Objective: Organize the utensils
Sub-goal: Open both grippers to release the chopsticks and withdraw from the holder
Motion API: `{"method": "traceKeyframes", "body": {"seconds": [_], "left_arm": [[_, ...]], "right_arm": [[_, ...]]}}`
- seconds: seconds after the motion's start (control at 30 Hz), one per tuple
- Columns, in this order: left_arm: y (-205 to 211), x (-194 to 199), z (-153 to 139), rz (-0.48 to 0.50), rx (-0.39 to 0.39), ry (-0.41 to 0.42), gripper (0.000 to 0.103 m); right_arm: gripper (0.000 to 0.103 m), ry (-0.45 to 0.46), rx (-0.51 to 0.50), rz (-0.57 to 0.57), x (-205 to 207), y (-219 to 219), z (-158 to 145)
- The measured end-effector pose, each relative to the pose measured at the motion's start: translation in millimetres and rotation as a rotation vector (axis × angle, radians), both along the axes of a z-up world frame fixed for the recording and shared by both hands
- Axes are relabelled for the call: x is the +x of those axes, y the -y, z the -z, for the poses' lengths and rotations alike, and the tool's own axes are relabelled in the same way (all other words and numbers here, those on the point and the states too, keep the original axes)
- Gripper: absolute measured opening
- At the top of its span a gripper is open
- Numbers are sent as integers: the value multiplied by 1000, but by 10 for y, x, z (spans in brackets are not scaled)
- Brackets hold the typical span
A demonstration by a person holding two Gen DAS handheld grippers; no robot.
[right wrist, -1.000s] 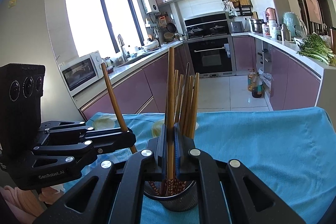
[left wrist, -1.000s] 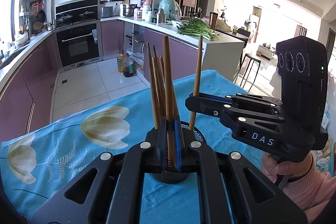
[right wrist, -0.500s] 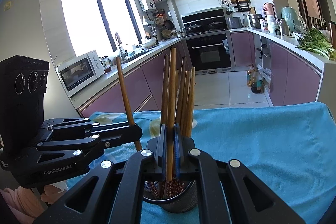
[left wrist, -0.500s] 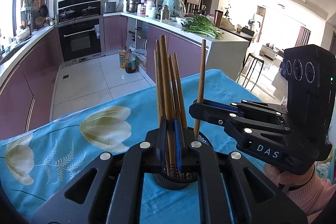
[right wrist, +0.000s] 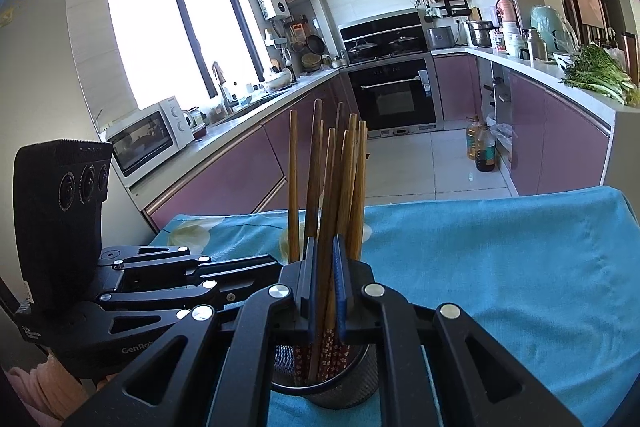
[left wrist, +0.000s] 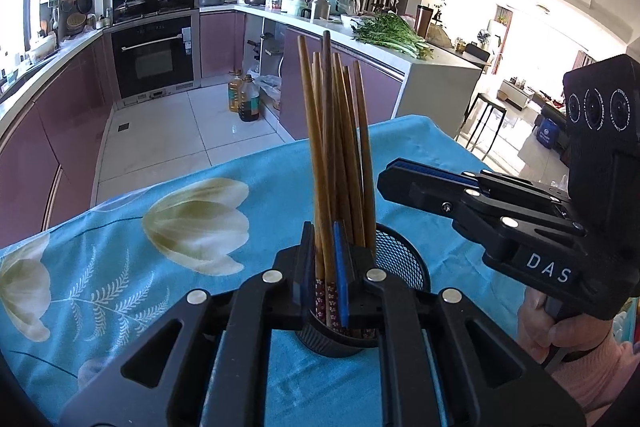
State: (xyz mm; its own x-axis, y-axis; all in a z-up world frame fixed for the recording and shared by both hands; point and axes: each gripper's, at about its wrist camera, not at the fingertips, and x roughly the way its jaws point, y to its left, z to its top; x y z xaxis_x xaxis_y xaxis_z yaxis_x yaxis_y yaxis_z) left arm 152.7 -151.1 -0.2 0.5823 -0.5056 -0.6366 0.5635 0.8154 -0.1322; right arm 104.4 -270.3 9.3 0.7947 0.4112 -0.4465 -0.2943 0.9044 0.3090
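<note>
A black mesh holder (left wrist: 400, 267) stands on the worktop (left wrist: 120, 267), which is draped in a blue cloth printed with pale tulips, and a bundle of wooden chopsticks (left wrist: 336, 147) rises upright from it.

In the left wrist view, the left gripper (left wrist: 324, 267) sits low over the holder's near rim; its jaws have just been opening and stand narrowly parted, with chopstick shafts between the blue pads, though whether the pads press on them cannot be told. This view alone shows the right gripper (left wrist: 390, 177) from the side, beside the bundle, jaws narrow and empty, and the hand (left wrist: 560, 331) gripping its handle.

The right wrist view alone shows the patterned chopstick ends inside the holder (right wrist: 324, 375), the right gripper (right wrist: 323, 279) with nearly closed jaws framing the shafts, and the left gripper (right wrist: 264, 267) reaching in from the left.
</note>
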Motion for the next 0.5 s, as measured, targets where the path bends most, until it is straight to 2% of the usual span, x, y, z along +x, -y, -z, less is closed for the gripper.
{"method": "traceKeyframes", "body": {"seconds": [0.03,0.13,0.23,0.3,0.5], "left_arm": [[-15,2,12,-7,0,2,15],[-72,-39,18,-28,-7,25,29],[-157,-117,3,-50,-16,57,35],[-237,-172,-6,-79,-27,80,47],[-557,-414,-37,-198,-50,165,72]], "right_arm": [[8,-1,1,1,-8,1,2],[9,1,-2,-5,-41,-15,0],[17,6,-16,-12,-79,-46,-9],[29,19,-35,-8,-127,-76,-15],[58,64,-79,7,-293,-147,-27]]}}
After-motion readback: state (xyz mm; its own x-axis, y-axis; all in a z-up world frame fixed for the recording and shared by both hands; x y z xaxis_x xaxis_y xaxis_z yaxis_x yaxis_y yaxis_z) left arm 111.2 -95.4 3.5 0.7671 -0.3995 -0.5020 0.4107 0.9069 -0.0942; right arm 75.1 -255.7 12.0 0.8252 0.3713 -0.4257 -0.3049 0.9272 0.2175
